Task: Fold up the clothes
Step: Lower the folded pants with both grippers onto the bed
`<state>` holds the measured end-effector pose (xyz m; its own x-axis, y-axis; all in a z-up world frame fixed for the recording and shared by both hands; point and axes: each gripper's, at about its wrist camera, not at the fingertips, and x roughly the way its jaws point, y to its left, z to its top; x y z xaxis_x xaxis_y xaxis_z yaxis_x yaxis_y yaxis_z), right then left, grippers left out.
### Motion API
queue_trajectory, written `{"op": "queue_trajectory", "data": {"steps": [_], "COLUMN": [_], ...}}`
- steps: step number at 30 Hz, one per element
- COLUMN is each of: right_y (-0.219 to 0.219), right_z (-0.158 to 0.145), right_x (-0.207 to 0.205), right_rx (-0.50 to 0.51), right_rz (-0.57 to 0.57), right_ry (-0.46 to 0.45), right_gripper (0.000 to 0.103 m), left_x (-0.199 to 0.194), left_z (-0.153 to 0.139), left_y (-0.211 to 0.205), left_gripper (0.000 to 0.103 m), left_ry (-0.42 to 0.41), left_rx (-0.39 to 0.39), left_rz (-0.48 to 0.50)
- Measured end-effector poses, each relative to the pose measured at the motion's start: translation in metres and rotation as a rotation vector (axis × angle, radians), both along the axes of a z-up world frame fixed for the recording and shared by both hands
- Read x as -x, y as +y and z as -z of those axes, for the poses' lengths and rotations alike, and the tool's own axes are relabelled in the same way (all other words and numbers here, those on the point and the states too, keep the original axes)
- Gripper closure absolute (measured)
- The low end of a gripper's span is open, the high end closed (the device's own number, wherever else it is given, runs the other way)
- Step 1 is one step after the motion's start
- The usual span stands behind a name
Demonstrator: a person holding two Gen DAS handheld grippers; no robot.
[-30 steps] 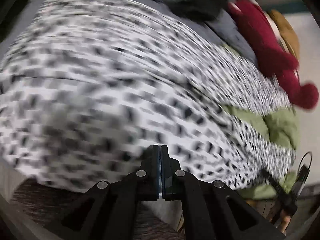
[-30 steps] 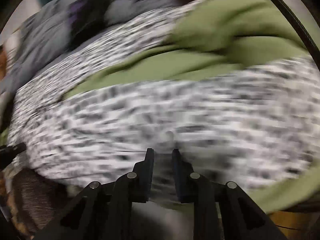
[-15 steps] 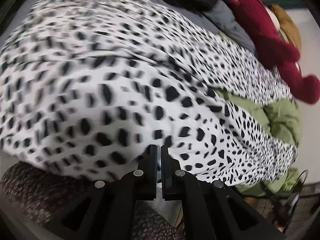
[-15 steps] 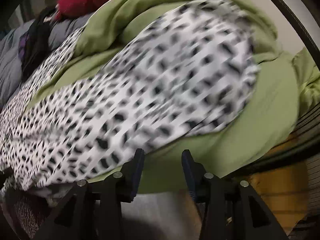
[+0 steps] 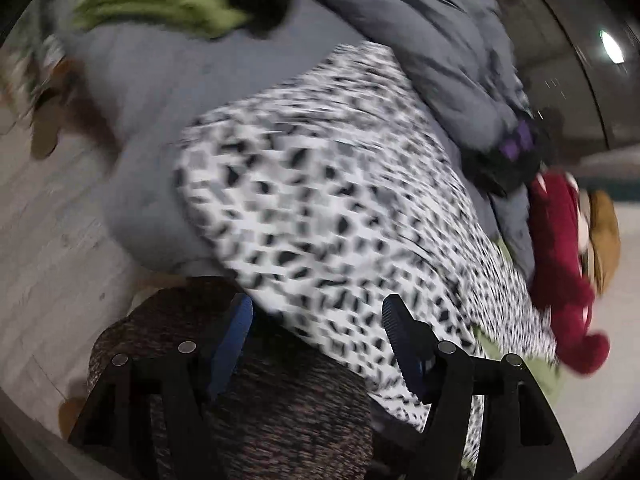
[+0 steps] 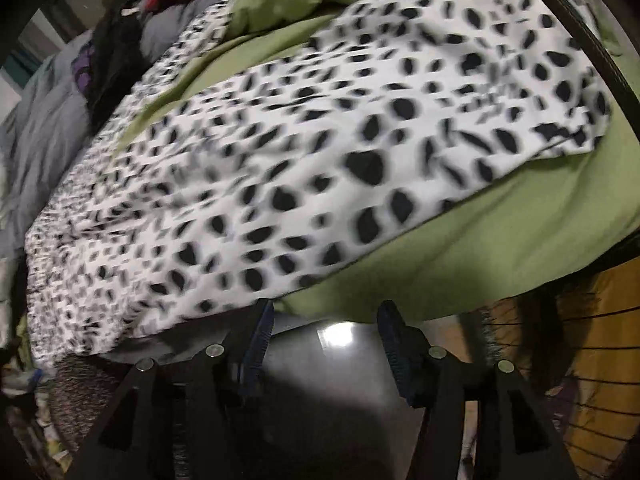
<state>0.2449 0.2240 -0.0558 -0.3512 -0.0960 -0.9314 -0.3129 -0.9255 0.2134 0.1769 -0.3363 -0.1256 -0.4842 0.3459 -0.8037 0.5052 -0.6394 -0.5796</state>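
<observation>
A white garment with black spots lies spread over the bed, blurred in the left wrist view. My left gripper hovers at its near edge. Its jaws are opening, the cloth shows past the gap, and neither pad presses on it. In the right wrist view the spotted garment rests on a green cloth. My right gripper sits just in front of the garment's near hem. Its jaws are opening too, with only a grey surface between them.
Grey bedding lies beyond the garment, with a red plush toy and a black and purple item to the right. Dark speckled fabric fills the space under the left gripper. Pale wooden floor is at left. Thin wires stand at right.
The left gripper, shut at the garment's edge before, now stands wide apart and has swung sideways with a roll. The right gripper has spread further and shifted along the hem.
</observation>
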Motion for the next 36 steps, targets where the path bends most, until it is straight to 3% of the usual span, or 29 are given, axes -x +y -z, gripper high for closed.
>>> {"op": "queue_trajectory", "data": {"steps": [2, 5, 7, 10, 11, 12, 13, 15, 16, 17, 24, 27, 33, 36], "right_y": [-0.004, -0.048, -0.042, -0.036, -0.029, -0.026, -0.025, -0.024, -0.025, -0.026, -0.023, -0.028, -0.04, -0.049], "right_z": [0.001, 0.028, 0.027, 0.031, 0.033, 0.034, 0.033, 0.027, 0.02, 0.012, -0.022, -0.041, -0.089, -0.103], "right_x": [0.0, 0.052, 0.054, 0.059, 0.06, 0.06, 0.059, 0.058, 0.056, 0.055, 0.072, 0.089, 0.136, 0.172], "right_rx": [0.08, 0.152, 0.162, 0.176, 0.186, 0.195, 0.203, 0.199, 0.175, 0.15, 0.105, 0.066, -0.007, -0.041], "right_rz": [0.007, 0.051, 0.062, 0.084, 0.094, 0.101, 0.105, 0.099, 0.08, 0.061, 0.001, -0.03, -0.091, -0.112], "right_ry": [0.018, 0.03, 0.04, 0.056, 0.062, 0.073, 0.087, 0.123, 0.149, 0.174, 0.309, 0.366, 0.509, 0.542], "right_gripper": [0.043, 0.043, 0.043, 0.043, 0.048, 0.058, 0.075, 0.09, 0.099, 0.101, 0.101, 0.101, 0.101, 0.101], "left_x": [-0.002, -0.005, -0.007, -0.003, 0.002, 0.006, 0.008, 0.01, 0.011, 0.011, 0.02, 0.03, 0.066, 0.1], "left_z": [0.01, 0.029, 0.036, 0.035, 0.035, 0.034, 0.033, 0.027, 0.022, 0.017, -0.03, -0.039, -0.072, -0.091], "left_y": [-0.008, -0.016, -0.018, -0.014, -0.01, -0.007, -0.005, -0.001, 0.001, 0.002, 0.006, 0.0, -0.005, -0.003], "left_gripper": [0.035, 0.035, 0.035, 0.035, 0.043, 0.061, 0.068, 0.097, 0.098, 0.099, 0.102, 0.102, 0.102, 0.102], "left_ry": [-0.015, -0.008, 0.003, 0.024, 0.03, 0.037, 0.036, 0.049, 0.065, 0.082, 0.223, 0.25, 0.332, 0.358], "left_rx": [-0.018, -0.076, -0.137, -0.14, -0.138, -0.135, -0.119, -0.081, -0.066, -0.051, -0.02, -0.045, -0.034, 0.011], "left_rz": [-0.045, -0.092, -0.095, -0.085, -0.079, -0.072, -0.07, -0.062, -0.054, -0.045, -0.004, -0.016, -0.017, -0.001]}}
